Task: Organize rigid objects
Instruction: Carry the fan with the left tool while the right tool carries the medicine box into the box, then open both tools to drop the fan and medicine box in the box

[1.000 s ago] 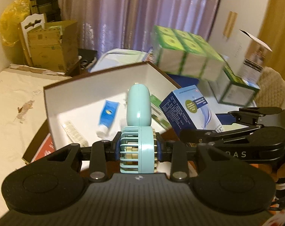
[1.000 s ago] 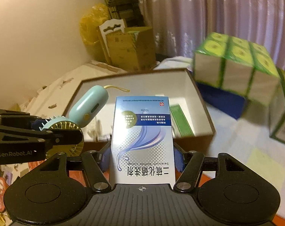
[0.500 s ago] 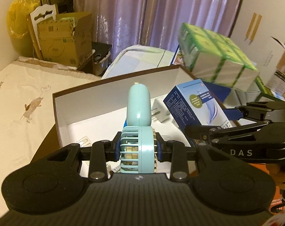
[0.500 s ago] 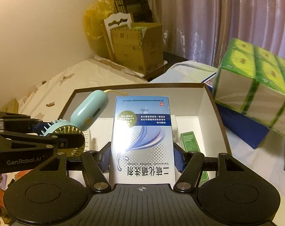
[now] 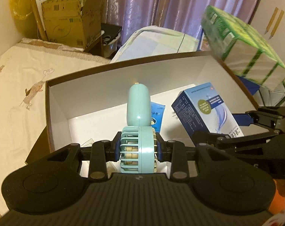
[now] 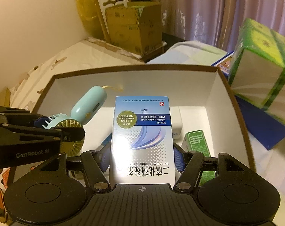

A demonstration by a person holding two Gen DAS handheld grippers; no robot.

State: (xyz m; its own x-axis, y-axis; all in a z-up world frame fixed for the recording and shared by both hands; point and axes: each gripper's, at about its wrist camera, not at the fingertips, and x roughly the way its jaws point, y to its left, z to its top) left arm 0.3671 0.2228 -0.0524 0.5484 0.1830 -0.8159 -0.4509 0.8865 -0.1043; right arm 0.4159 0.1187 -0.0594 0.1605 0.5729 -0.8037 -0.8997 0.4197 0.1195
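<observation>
From the left wrist, the left gripper [image 5: 138, 148] clamps the grille head of a mint-green handheld fan [image 5: 138, 131], jaws narrow on it, handle pointing out over the open white-lined storage box [image 5: 104, 86], apparently so it can be lowered in cleanly. A blue tube [image 5: 157, 115] lies half hidden behind the fan. From the right wrist, the right gripper [image 6: 142, 160] grips a blue-and-white Selenium Sulfide Lotion carton [image 6: 142, 137] by its sides, jaws mid-wide, above the same box; a green carton [image 6: 197, 141] and a white item behind are partly covered and hard to identify.
</observation>
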